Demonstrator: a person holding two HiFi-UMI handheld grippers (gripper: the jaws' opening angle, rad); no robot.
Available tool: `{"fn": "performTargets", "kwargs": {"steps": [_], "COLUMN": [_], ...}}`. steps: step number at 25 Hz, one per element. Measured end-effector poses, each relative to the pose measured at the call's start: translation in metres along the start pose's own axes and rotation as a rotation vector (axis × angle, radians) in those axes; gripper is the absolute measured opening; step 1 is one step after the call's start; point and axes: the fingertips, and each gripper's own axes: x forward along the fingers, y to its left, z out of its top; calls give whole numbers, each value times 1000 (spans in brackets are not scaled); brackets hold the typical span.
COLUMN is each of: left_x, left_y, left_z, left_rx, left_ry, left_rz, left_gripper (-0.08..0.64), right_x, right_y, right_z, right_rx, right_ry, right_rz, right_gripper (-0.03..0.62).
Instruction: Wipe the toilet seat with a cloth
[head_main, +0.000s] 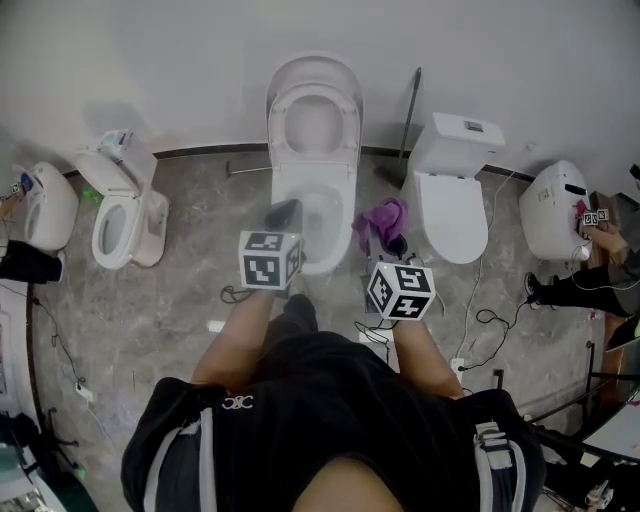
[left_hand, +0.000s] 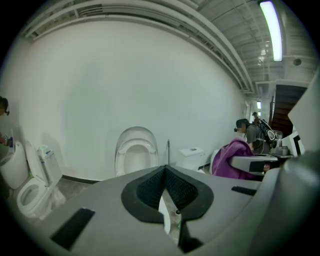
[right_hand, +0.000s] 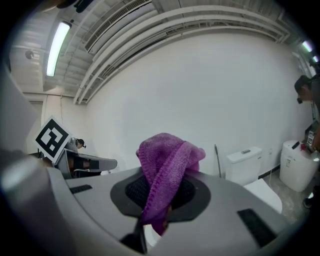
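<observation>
The white toilet (head_main: 313, 120) stands against the wall with its lid and seat raised, and its bowl (head_main: 325, 215) lies just ahead of me. My left gripper (head_main: 285, 212) hovers over the bowl's near left rim, shut with nothing in it; its dark pads (left_hand: 150, 187) meet edge to edge. The raised seat (left_hand: 136, 155) shows beyond them. My right gripper (head_main: 390, 240) hangs to the right of the bowl, shut on a purple cloth (head_main: 382, 222). The cloth (right_hand: 167, 170) bunches up above the jaws and trails down between them.
A closed toilet with a tank (head_main: 455, 190) stands to the right, with a thin pole (head_main: 410, 115) leaning on the wall between. Two more toilets (head_main: 125, 215) (head_main: 45, 205) are at the left and a white unit (head_main: 555, 210) at far right. Cables (head_main: 490, 320) lie on the floor. A person (head_main: 600, 280) sits at the right edge.
</observation>
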Motion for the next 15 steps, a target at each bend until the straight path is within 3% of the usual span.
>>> {"fn": "performTargets", "kwargs": {"steps": [15], "left_x": [122], "left_y": [134], "left_z": [75], "left_rx": [-28], "left_ry": [14], "left_rz": [-41], "left_gripper": [3], "right_x": [190], "right_y": [13], "right_z": [50], "right_rx": [-36], "right_ry": [39], "right_rz": [-29], "right_gripper": [63]}}
